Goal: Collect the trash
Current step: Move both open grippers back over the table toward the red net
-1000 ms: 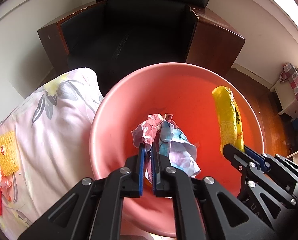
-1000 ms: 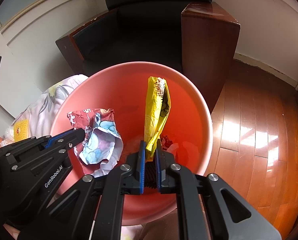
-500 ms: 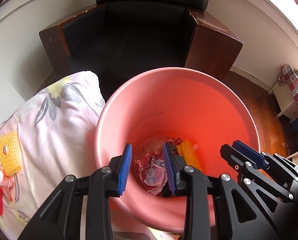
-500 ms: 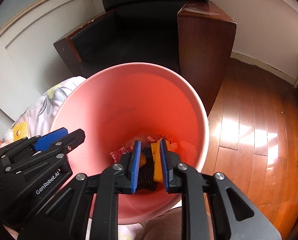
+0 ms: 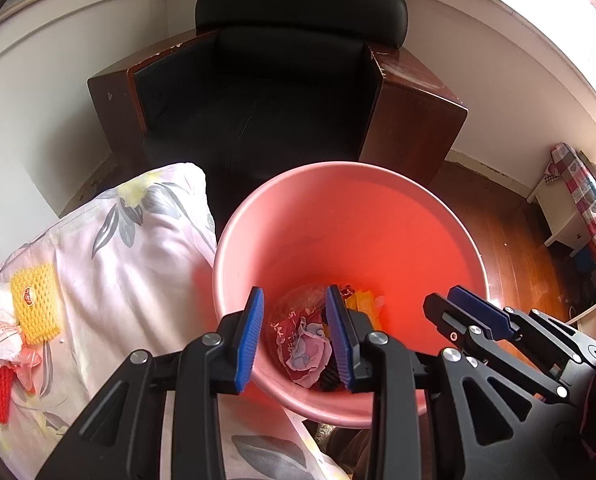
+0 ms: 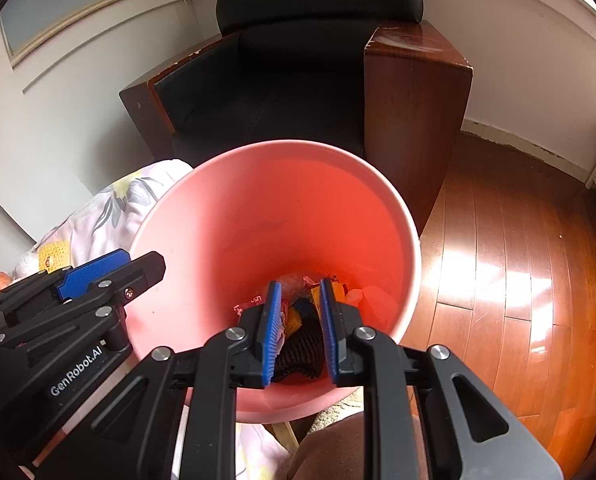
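Black leather armchair (image 5: 298,92) with brown wooden side panels against pale walls (image 5: 58,80), white moulding strip running across. Glossy reddish wood floor (image 6: 518,260) on the right with bright sun patches. Floral bedding (image 5: 118,260) lower left. White shelf unit (image 5: 566,220) with red checked cloth (image 5: 590,196) far right. Strong daylight upper right.

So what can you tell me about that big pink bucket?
The pink bucket is round and open at the top, with a smooth rim and walls that look like plastic. It narrows toward the bottom and stands upright between the flowery bedding and the wooden floor, in front of a black armchair. At its bottom lies trash: a crumpled red-and-blue wrapper, a yellow piece and something dark and netted. Both grippers hang open above it.
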### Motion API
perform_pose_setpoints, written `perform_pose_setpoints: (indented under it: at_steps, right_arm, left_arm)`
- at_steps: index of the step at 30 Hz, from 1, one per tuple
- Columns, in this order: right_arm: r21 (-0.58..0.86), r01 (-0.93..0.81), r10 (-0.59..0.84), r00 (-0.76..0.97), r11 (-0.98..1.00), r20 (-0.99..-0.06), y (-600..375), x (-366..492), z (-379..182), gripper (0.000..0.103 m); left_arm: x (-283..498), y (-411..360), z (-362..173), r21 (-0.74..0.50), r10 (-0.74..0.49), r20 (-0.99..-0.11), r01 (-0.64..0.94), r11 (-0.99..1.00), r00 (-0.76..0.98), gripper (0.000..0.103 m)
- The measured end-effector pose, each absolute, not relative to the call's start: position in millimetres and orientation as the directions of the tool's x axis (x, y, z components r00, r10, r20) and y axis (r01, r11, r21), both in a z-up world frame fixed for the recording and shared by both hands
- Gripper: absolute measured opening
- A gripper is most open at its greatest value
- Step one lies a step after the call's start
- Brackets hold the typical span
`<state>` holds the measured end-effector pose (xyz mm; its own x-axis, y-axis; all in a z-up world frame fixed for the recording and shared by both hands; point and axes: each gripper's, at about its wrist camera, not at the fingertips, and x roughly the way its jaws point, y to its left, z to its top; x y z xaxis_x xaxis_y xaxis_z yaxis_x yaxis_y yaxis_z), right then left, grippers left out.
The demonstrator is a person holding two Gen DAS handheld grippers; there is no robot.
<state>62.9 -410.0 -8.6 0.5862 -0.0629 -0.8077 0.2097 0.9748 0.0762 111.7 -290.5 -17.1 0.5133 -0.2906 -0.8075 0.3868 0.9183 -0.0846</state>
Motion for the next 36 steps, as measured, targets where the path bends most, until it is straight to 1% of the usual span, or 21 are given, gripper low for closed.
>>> perform_pose_setpoints:
  at_steps: [7, 17, 24, 36]
  right_arm:
    - [0.09, 0.181, -0.046, 0.633, 0.979, -0.773, -389.6, 44.3, 6.4, 0.02]
    - [0.105, 0.09, 0.021, 0.656, 0.99, -0.754, -347.6, 20.7, 16.0, 0.02]
    - [0.118, 0.02, 0.077, 0.65, 0.993, -0.756, -315.4, 13.5, 15.1, 0.02]
    - [0.134, -0.105, 0.171, 0.619, 0.985, -0.766, -256.2, 9.8, 0.6, 0.02]
  left_arm:
    - [86.3, -271.1, 0.9, -0.076, -0.301, -0.764, 0.383, 0.921, 0.571, 0.031]
    - [53.4, -221.6, 14.3, -0.122, -0.306, -0.727, 0.323, 0.939, 0.614, 0.031]
    - [33.8, -179.9, 12.9, -0.154, -0.296, -0.727, 0.273, 0.95, 0.619, 0.031]
    - [7.4, -100.3, 1.6, -0.151, -0.231, -0.73, 0.177, 0.973, 0.643, 0.031]
